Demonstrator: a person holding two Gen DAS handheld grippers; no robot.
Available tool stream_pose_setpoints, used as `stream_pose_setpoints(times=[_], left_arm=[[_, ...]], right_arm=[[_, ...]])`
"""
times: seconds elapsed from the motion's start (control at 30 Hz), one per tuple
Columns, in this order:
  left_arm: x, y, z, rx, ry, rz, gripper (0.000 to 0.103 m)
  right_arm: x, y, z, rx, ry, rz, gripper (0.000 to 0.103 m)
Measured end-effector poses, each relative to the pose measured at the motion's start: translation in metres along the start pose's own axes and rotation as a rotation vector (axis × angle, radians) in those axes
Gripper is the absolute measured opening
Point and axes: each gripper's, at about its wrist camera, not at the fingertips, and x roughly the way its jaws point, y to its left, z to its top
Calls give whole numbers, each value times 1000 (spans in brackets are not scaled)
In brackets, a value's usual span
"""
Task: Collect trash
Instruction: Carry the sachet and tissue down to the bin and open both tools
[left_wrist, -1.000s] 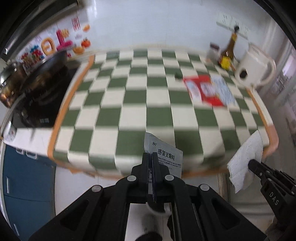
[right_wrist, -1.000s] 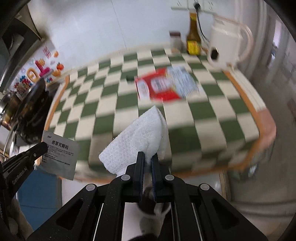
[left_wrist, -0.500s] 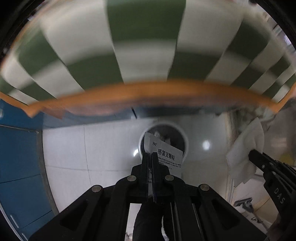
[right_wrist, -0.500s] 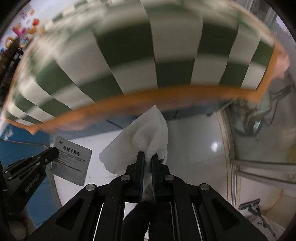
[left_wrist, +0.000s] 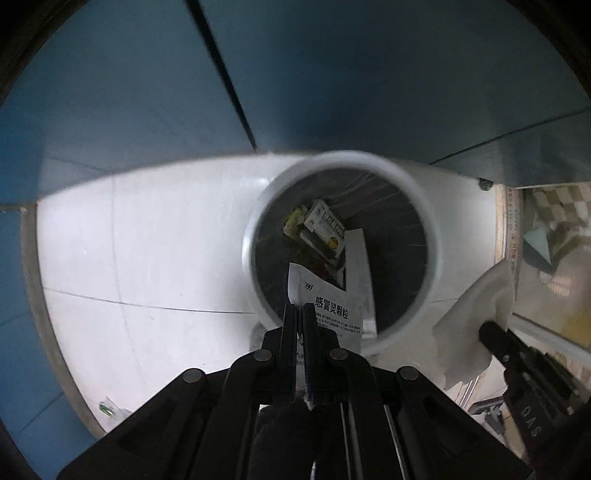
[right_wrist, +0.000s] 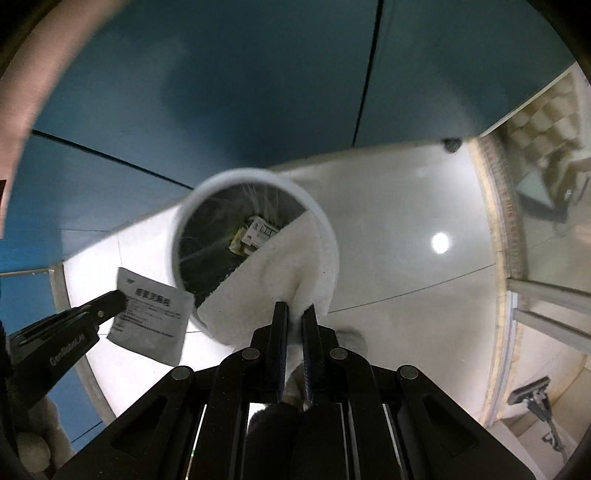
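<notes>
A pale, glossy tiled floor (left_wrist: 147, 258) runs up to blue cabinet doors (left_wrist: 332, 74), and both cameras look down at it. Nearest the left camera, the left gripper (left_wrist: 300, 314) is clenched on the lower edge of a white medicine sachet (left_wrist: 328, 306) printed with black Chinese characters; the sachet stands up from the closed fingers and hangs over the near rim of the bin. At the right edge of that view the right gripper (left_wrist: 491, 334) pinches a crumpled white paper towel (left_wrist: 472, 325). From the right camera, the right gripper (right_wrist: 295, 314) has its fingers nearly closed on a fold of the towel (right_wrist: 273, 291), which drapes across the near side of the bin's mouth. Just beyond both tools stands a round white trash bin (left_wrist: 424, 206) with a dark liner, set close to the cabinet base. Inside lie a small printed box (left_wrist: 325, 229), a yellowish wrapper (left_wrist: 293, 223) and a white sheet (left_wrist: 358, 266).
</notes>
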Motion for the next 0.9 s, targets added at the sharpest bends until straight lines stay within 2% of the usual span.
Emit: stream_pose_setpoints(times=[0.2,0.47,0.53,0.57,0.63,0.67,0.7,0.77,0.83,0.87,0.9], left_arm=[[41,19,11,-47,61,-74,2],[38,28,18,-19,70,-53,10],[37,31,17,-7,66,-32,23],[38,31,18,-8,62,-22,29],[36,31,17,-12,40,-12,70],[34,32,17,-13,25,3,79],[32,34,15,-13,10,17,89],[31,36,14,-11,7,33,97],[29,38,12,-7,-1,49,100],[27,40,10,-4,-10,61,100],[26,41,10,-3,-13,67,100]], right_arm=[[69,-4,5,11,51,20,8],[102,-6,15,39,86,43,12],[104,-4,17,33,98,41,19],[106,-3,17,31,104,39,25],[107,-1,16,21,108,25,31],[107,1,15,16,109,17,34],[106,2,13,10,110,8,42],[104,5,11,-3,108,3,51],[101,6,8,-19,103,-6,71],[100,7,7,-26,103,-6,76],[98,8,6,-30,103,-7,89]])
